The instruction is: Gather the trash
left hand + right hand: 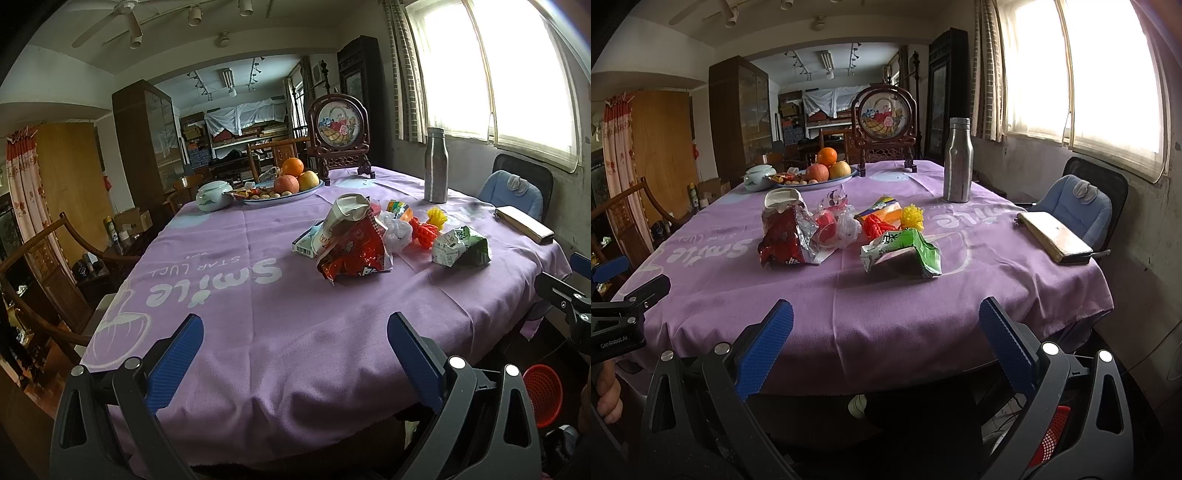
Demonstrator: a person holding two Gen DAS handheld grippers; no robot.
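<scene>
You are at the very start of the collecting: nothing is lifted yet, and both tools hang short of the worktop's (849, 317) near edge. Your left tool (295, 354) has its blue pads spread wide with nothing between them, and your right tool (886, 343) is spread and empty the same way.

Take the steel bottle (956, 158) as your landmark. The trash lies in one loose heap on the purple cloth, on your side of the bottle and to its left. The green wrapper (905, 251) is the piece closest to you. The red snack bag (785, 236) sits at the heap's far-left end, with a crumpled white cup (783, 199) touching it behind. Between them lie clear plastic, red and yellow foam netting (912, 216) and a small carton. The fruit plate (827, 179) stands farther left of the bottle, and the flat box (1054, 232) lies to the bottle's right; neither looks like trash.

A red basket (543, 395) shows below the worktop edge on your right, likely the bin.

For the next move, I would reach the right tool forward and down over the green wrapper, straddle a raised fold, then close. It is crinkled and light, so it may slide on the cloth.
</scene>
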